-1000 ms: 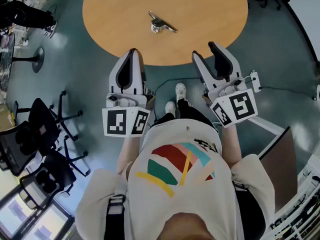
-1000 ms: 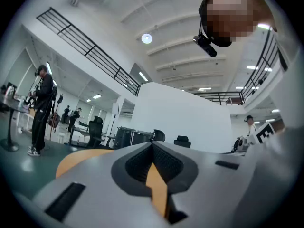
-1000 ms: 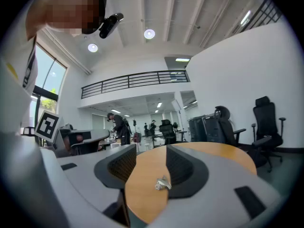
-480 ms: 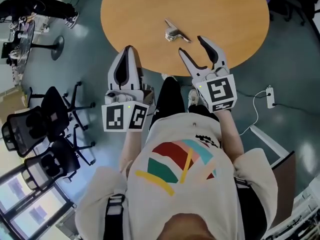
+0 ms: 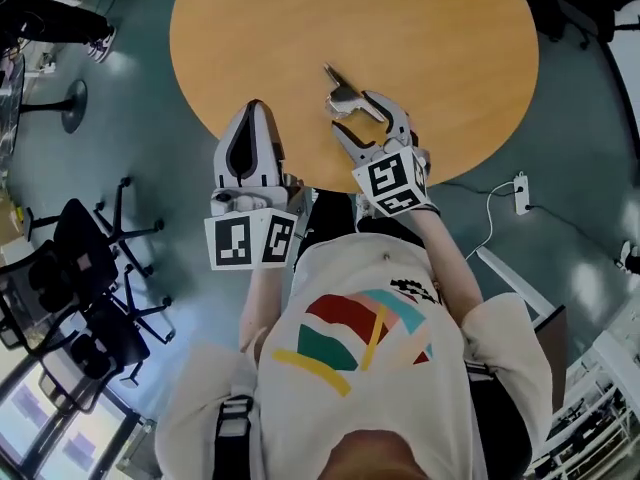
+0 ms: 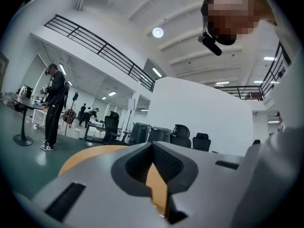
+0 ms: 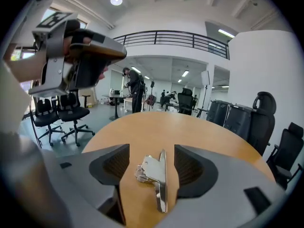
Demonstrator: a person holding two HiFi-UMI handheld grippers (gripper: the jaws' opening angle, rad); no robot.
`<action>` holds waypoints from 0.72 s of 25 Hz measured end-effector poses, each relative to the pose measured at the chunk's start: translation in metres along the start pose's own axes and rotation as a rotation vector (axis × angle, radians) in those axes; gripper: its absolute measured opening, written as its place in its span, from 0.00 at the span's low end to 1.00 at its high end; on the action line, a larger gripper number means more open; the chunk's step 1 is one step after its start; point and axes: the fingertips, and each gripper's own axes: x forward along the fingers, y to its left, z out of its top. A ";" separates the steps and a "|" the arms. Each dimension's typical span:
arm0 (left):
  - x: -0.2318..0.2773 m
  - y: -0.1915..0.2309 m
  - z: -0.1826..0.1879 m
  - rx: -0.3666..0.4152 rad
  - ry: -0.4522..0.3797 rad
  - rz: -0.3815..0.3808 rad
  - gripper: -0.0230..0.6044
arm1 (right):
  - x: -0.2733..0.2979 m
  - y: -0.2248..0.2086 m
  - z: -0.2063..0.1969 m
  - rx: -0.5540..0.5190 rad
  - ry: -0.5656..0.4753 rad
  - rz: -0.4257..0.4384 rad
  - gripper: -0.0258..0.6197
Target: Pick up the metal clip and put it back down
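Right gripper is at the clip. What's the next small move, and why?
Probably close the right gripper on the clip: its jaws are opening and straddle the clip, which lies on the table, with the pads not yet touching it.

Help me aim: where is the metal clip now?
In the head view the metal clip lies on the round table near the person's edge, between the right tongs, which are opening and not pressing it.
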 end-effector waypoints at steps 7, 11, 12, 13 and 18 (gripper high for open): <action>0.053 0.085 -0.059 -0.075 0.158 0.023 0.11 | 0.101 0.007 -0.054 -0.154 0.200 0.026 0.47; 0.072 0.112 -0.091 -0.109 0.223 0.016 0.11 | 0.123 0.004 -0.060 -0.174 0.193 0.014 0.46; 0.076 0.119 -0.097 -0.113 0.237 0.010 0.11 | 0.129 0.002 -0.059 -0.147 0.191 0.009 0.45; 0.081 0.125 -0.103 -0.118 0.250 0.002 0.11 | 0.132 -0.002 -0.056 -0.110 0.188 0.001 0.37; 0.114 0.148 -0.120 -0.156 0.292 -0.023 0.11 | 0.139 -0.029 -0.046 0.118 0.216 -0.006 0.22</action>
